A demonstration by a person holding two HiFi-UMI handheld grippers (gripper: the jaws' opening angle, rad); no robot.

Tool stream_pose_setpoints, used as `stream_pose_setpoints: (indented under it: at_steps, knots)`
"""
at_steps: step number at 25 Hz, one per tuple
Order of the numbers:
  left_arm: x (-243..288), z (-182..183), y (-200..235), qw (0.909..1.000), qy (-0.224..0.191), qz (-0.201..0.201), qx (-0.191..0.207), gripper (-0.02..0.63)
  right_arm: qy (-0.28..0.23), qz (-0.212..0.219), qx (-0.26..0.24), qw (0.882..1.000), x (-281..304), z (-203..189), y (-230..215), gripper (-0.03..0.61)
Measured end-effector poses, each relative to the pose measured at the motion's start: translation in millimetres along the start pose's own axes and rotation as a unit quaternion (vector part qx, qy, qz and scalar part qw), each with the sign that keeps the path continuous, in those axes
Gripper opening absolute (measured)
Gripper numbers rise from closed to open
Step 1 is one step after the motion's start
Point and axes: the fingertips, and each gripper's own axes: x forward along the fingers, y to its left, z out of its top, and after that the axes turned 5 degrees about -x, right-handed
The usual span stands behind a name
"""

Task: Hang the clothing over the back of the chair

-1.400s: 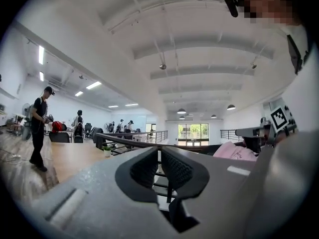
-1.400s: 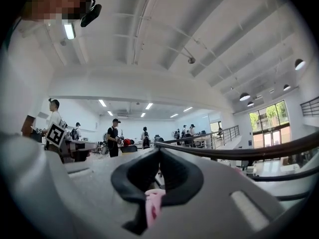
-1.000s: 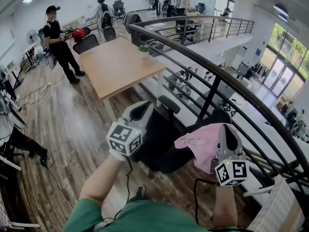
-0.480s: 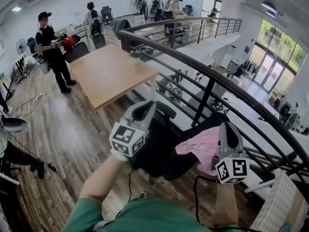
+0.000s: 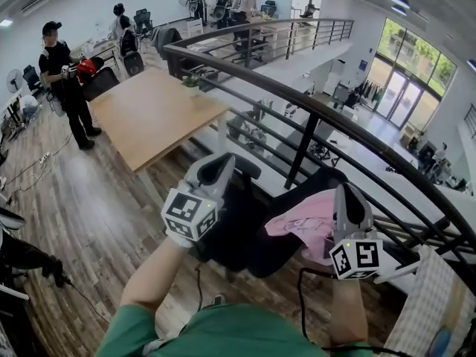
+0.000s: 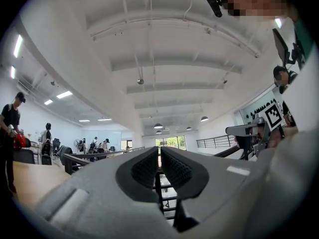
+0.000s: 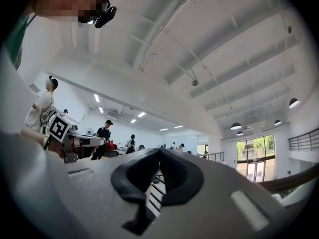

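A pink garment lies draped over the back of a black office chair beside the railing. My right gripper hovers over the garment's right edge. Its jaws are shut and nothing pink shows between them in the right gripper view, where the gripper points out over the room. My left gripper hangs above the chair's left side, apart from the garment. In the left gripper view it is shut with nothing in it.
A curved black railing runs just past the chair, with a drop to a lower floor beyond. A wooden table stands at the far left, and a person in black beside it. A white slatted panel is at bottom right.
Both grippers have tipped up a little and stay shut. The pink garment rests on the chair as before. The head view has swung slightly toward the railing.
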Motion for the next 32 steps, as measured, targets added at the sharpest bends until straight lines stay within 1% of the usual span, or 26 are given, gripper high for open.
stream_pose_setpoints:
  at_steps: [6,14,19,27,32]
  knots:
    - [1.1,-2.9,2.8,0.9999,-0.005,-0.006,-0.008,0.023,0.000,0.002,-0.003,1.000,4.7,0.0,-0.6,0.003]
    - [-2.8,-1.5,2.0,1.0000,-0.002,0.001,-0.005,0.023,-0.003,0.013,0.001,1.000,5.2,0.4,0.3,0.004]
    - [-3.6,-5.9,2.5,0.9999,0.001,0.007,-0.008,0.023,-0.006,0.008,0.004,1.000,3.4,-2.6,-3.8,0.003]
    - [-2.6,-8.5,0.0,0.9999,0.008,0.007,-0.010,0.023,-0.013,0.008,0.005,1.000,3.8,4.0,-6.0,0.003]
    - [-2.4,-11.8,-3.4,0.9998,0.010,0.004,-0.018,0.023,-0.015,0.009,0.004,1.000,2.4,4.2,-7.1,0.003]
